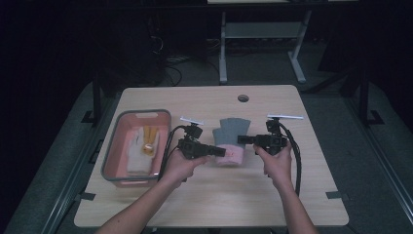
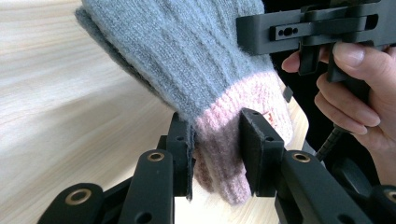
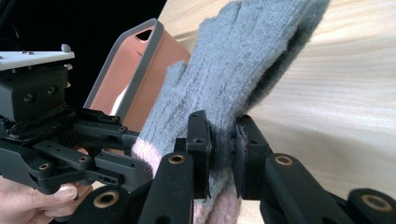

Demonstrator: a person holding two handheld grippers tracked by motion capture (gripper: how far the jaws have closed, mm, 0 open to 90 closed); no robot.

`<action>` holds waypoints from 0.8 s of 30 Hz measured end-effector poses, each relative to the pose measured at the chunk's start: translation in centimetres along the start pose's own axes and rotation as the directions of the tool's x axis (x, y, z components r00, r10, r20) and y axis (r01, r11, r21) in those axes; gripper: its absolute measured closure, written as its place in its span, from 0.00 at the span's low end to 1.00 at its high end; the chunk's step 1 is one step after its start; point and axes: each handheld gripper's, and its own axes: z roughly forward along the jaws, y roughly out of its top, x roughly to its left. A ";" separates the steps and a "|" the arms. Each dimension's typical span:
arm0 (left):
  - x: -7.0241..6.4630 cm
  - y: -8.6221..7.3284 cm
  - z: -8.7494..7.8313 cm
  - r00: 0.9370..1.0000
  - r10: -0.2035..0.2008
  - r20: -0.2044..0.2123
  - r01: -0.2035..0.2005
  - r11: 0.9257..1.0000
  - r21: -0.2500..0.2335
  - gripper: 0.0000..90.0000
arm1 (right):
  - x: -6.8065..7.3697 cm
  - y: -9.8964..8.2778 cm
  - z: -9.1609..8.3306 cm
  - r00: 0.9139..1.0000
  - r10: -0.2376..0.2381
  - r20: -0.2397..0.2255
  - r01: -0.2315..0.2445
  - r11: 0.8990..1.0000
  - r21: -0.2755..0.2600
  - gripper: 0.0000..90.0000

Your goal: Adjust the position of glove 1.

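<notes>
Both grippers are gripping the same grey glove (image 1: 232, 135) by its pink cuff (image 1: 230, 155), one from each side, which looks like a way of keeping the knit spread flat between them while it is being carried, probably toward the pink bin (image 1: 113, 156) sitting just beyond the left gripper (image 1: 220, 151), where a white glove (image 1: 141, 148) is already lying.

The left gripper is clamping the cuff's edge: in the left gripper view its jaws are standing narrow, with the pink ribbing (image 2: 224, 140) bunching between the pads and the grey fingers fanning away ahead of it.

The right gripper (image 1: 242, 139) is pinching the opposite side, near where grey meets pink; in the right gripper view its jaws are nearly together, with a fold of the knit (image 3: 224, 135) squeezed between them.

The glove is hanging between the two grippers, seemingly just off the desk (image 1: 204, 195), its fingers pointing away from the person. Whether the fingertips are touching the wood I cannot tell.
</notes>
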 end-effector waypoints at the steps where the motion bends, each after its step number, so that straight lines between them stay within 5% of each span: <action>1: 0.1 0.0 -0.2 1.000 0.000 -0.003 0.000 1.000 -0.004 0.74 | 0.1 0.1 0.1 1.000 -0.004 0.000 0.004 1.000 0.002 0.87; 24: 1.2 -0.1 -3.4 1.000 -0.003 -0.023 0.002 0.999 -0.035 0.74 | 2.5 1.6 2.4 0.999 -0.024 -0.029 0.025 0.999 0.042 0.87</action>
